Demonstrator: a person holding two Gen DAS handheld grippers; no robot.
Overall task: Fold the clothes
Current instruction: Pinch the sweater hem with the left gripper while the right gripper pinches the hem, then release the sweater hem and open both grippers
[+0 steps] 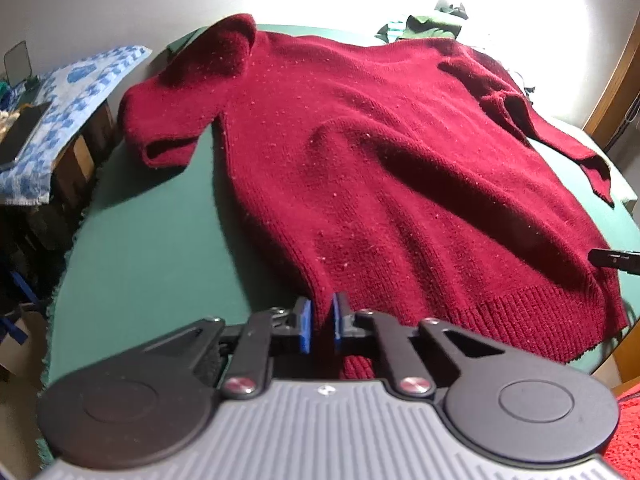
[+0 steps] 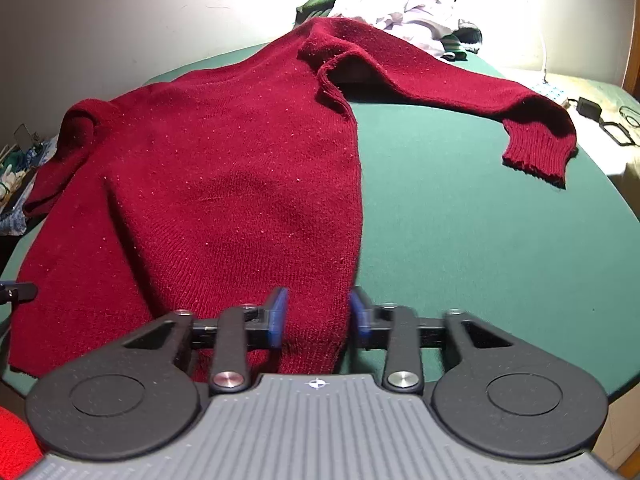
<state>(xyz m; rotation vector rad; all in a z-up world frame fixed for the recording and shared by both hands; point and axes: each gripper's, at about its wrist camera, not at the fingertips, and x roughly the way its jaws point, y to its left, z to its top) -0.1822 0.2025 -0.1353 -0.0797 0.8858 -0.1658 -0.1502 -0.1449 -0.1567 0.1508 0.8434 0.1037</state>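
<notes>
hem corner of the sweater (image 1: pixel 380 168) hidden between the blue pads (image 1: pixel 305 325) of the left gripper (image 1: pixel 322 322); the other corner likewise hidden inside the right gripper (image 2: pixel 318 318). right gripper in the left view cut by the frame edge, one black tip showing. clothes pile (image 2: pixel 404 16) washed out by glare, garments indistinct. clutter (image 1: pixel 16 120) at left dim, too small to identify. red item (image 2: pixel 16 440) cut off at the corner.
</notes>
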